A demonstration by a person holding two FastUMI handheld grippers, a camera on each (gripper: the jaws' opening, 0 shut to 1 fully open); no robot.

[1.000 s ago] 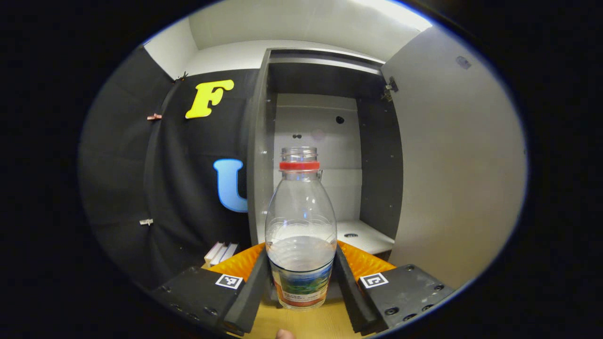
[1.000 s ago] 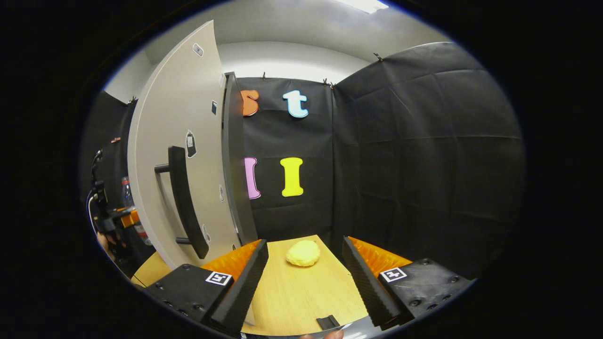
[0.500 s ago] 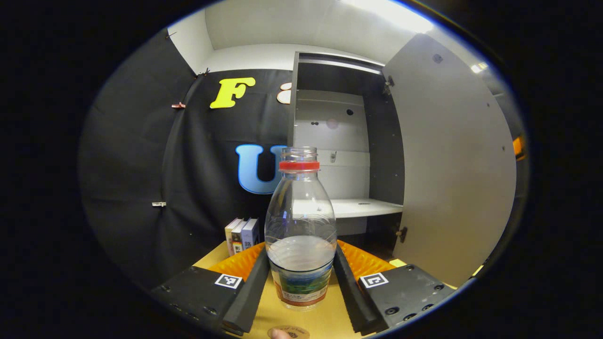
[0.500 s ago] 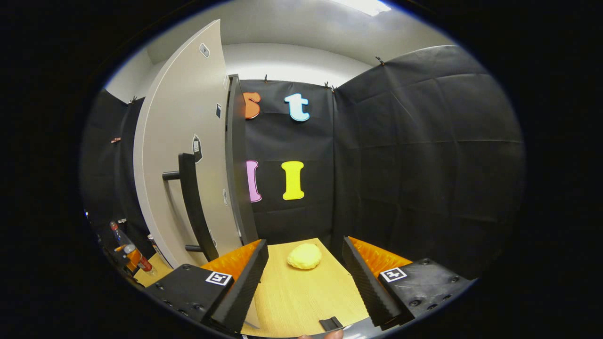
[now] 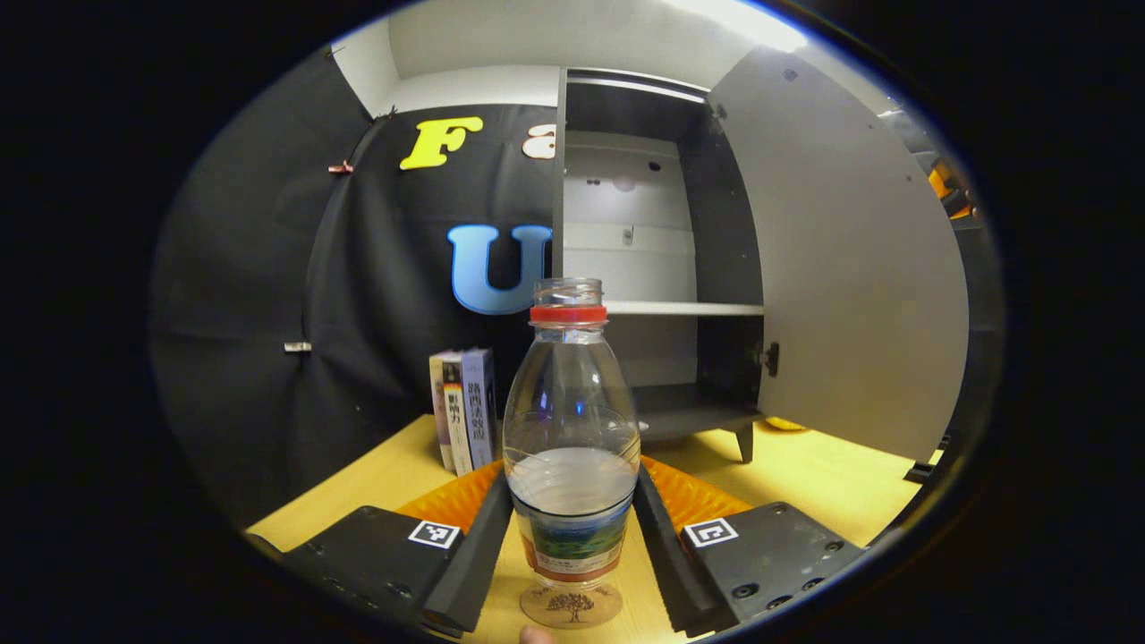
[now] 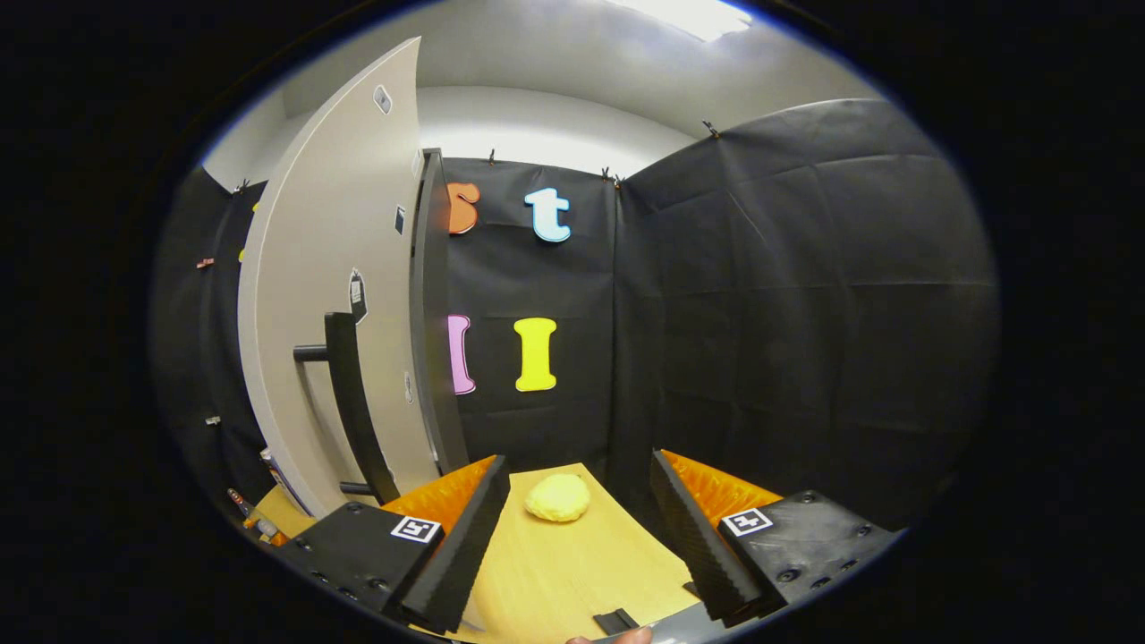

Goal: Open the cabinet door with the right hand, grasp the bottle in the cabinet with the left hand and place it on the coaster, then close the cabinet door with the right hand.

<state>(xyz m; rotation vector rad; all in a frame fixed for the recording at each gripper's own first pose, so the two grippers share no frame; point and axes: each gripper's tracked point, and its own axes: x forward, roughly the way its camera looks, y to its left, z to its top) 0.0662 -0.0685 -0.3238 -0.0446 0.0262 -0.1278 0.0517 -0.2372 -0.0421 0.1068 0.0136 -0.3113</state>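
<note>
the left tool (image 5: 572, 528) is closed on the bottle (image 5: 572, 447), both fingers pressing the labelled lower part from either side, so the bottle stands upright between them with its red neck ring well above the grip. just under the bottle's base a round coaster (image 5: 571, 606) lies on the wooden surface (image 5: 805, 474); whether the base already touches it or hangs a little above cannot be told from this angle. behind, the cabinet (image 5: 662, 268) stands with its door (image 5: 841, 268) swung wide to the side, shelves bare, and a few books (image 5: 463, 407) lean upright beside it.

the right tool (image 6: 580, 528) is wide open and holds nothing; it hangs over the surface with a yellow lump (image 6: 556, 497) lying ahead of it, and the door's dark handle (image 6: 353, 402) is off to one side, apart from its fingers.

the risks from here look modest but real. the bottle has no cap and is part full (so any tilt on release could slosh water out). if the base lands on the coaster's edge and not square on it, the bottle could rock or tip as the fingers part. letting go too early, with the base not yet down, would drop it. the door step is left, and a swing of the right tool toward the handle could clip the open door.
</note>
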